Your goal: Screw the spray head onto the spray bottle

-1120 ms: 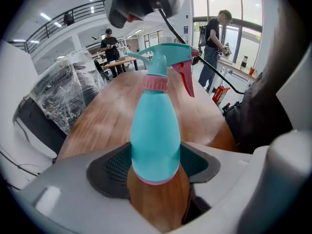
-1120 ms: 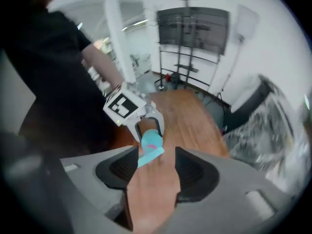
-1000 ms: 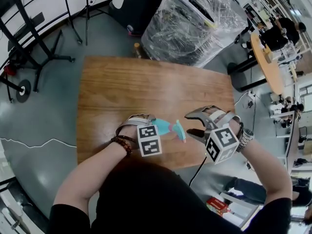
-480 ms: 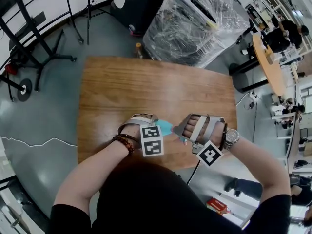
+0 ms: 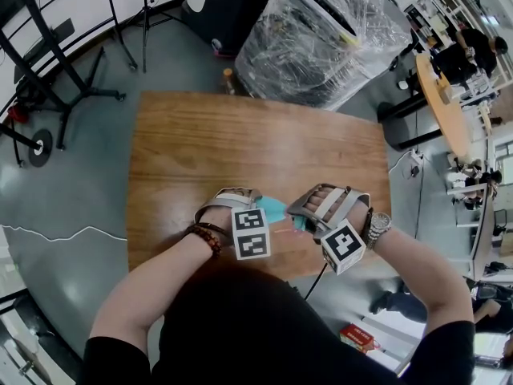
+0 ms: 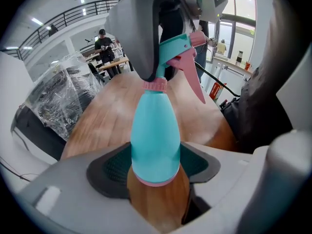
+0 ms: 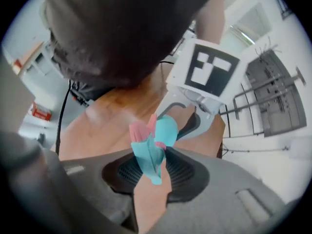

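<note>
A teal spray bottle (image 6: pixel 155 135) with a pink collar (image 6: pixel 155 85) is held above the wooden table (image 5: pixel 240 143), and my left gripper (image 6: pixel 155 167) is shut on its base end. The teal spray head (image 6: pixel 178 52) with its pink trigger (image 6: pixel 199 84) sits on the bottle's neck. My right gripper (image 7: pixel 151 172) comes from the right; its jaws are closing and both pads touch the spray head (image 7: pixel 148 152). In the head view the left gripper (image 5: pixel 255 207) and right gripper (image 5: pixel 303 215) meet near the table's front edge, and little of the bottle (image 5: pixel 272 209) shows.
A large plastic-wrapped load (image 5: pixel 321 38) stands beyond the table's far edge, with a small bottle (image 5: pixel 227 79) on the floor beside it. Black stand legs (image 5: pixel 48 95) are at the left. A round table (image 5: pixel 441 95) with people is at the far right.
The right gripper has moved left to the spray head and turned its marker cube, and its jaws have narrowed round the head. The left gripper and bottle have stayed put.
</note>
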`<control>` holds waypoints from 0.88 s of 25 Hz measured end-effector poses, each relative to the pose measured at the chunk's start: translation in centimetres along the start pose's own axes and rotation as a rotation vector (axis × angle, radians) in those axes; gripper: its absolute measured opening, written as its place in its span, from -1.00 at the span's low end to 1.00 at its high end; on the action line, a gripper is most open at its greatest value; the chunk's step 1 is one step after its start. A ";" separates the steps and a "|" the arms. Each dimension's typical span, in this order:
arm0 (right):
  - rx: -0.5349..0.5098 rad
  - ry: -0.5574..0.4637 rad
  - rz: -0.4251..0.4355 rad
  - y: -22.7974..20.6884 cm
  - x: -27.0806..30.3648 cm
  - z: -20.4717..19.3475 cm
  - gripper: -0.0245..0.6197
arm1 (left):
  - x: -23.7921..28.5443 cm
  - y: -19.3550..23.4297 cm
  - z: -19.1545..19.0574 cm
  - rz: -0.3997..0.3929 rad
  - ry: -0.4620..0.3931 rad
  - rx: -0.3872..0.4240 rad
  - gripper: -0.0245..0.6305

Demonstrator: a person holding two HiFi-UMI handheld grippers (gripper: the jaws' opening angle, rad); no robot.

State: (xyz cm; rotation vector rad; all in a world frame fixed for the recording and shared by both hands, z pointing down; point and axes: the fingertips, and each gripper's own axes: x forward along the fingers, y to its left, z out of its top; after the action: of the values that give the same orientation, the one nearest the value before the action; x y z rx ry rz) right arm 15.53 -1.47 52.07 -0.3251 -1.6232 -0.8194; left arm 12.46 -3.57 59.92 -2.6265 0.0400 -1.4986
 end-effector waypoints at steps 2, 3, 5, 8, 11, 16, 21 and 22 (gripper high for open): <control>0.193 -0.031 0.033 0.0 0.4 -0.5 -0.58 | 0.0 0.1 0.0 0.003 -0.003 -0.005 0.10; 0.318 -0.053 0.055 -0.2 0.6 -0.6 -0.58 | 0.0 0.1 0.0 0.004 -0.004 -0.006 0.10; 0.608 -0.102 0.122 -0.8 0.6 -0.8 -0.58 | 0.0 0.1 -0.2 0.006 -0.003 -0.005 0.10; 1.029 -0.167 0.238 -1.3 0.6 -1.3 -0.58 | 0.0 0.0 -0.2 0.011 -0.001 -0.003 0.10; 1.399 -0.225 0.328 -2.0 0.9 -1.8 -0.58 | 0.1 0.0 -0.4 0.017 -0.004 -0.017 0.10; 1.654 -0.285 0.363 -2.5 0.8 -1.8 -0.58 | 0.0 -0.1 -0.7 0.028 -0.006 -0.026 0.10; 1.614 -0.286 0.305 -3.2 0.6 -1.3 -0.56 | -0.2 0.1 -0.8 0.040 -0.044 -0.077 0.11; 1.611 -0.302 0.289 -3.6 0.3 -1.1 -0.42 | -0.3 0.2 -0.9 0.044 -0.068 -0.109 0.11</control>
State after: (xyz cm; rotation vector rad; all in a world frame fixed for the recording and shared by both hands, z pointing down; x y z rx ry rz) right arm 14.00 -4.83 51.20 0.4915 -1.9418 0.8864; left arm 11.55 -3.85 60.13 -2.7398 0.1772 -1.4311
